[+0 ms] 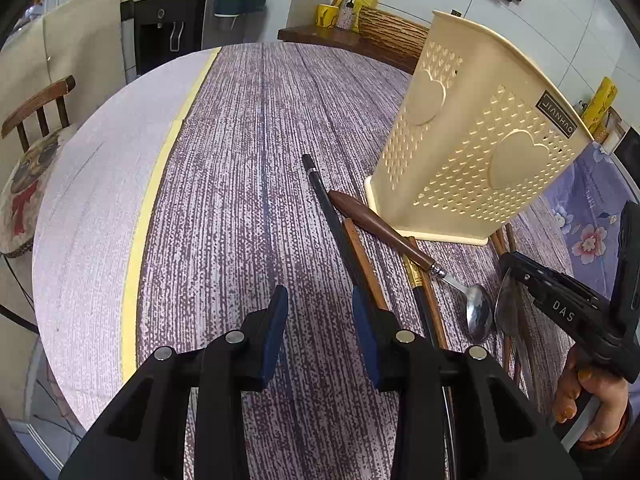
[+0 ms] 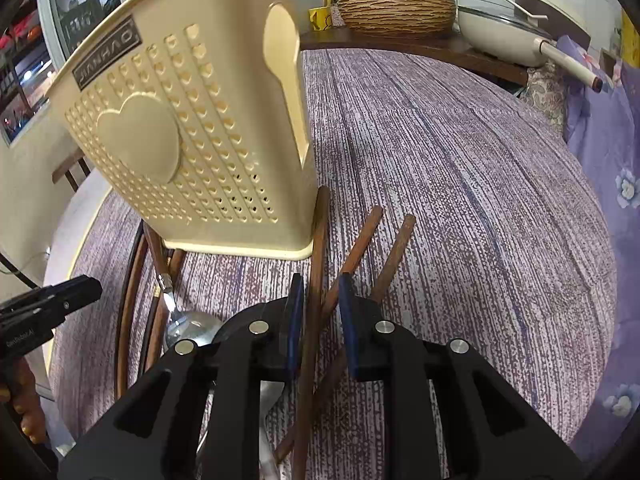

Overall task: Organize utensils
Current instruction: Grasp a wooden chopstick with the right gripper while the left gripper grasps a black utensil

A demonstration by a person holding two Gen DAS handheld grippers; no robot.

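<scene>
Even indoor light, sharp focus, soft shadows below; strong fisheye bending, dark corners.

The holder (image 1: 476, 136) hides the far ends of the chopsticks (image 1: 502, 240) running behind its base, and its open top is cut off in the right wrist view, so its compartments cannot be seen. The left tongs (image 1: 320, 312) cover the near ends of the black chopstick (image 1: 332, 216). In the right wrist view the right tongs (image 2: 320, 304) hide most of the spoon bowl (image 2: 192, 326) and the near ends of the brown chopsticks (image 2: 316, 248). The label (image 2: 106, 54) reads reversed and partly blurred there.
</scene>
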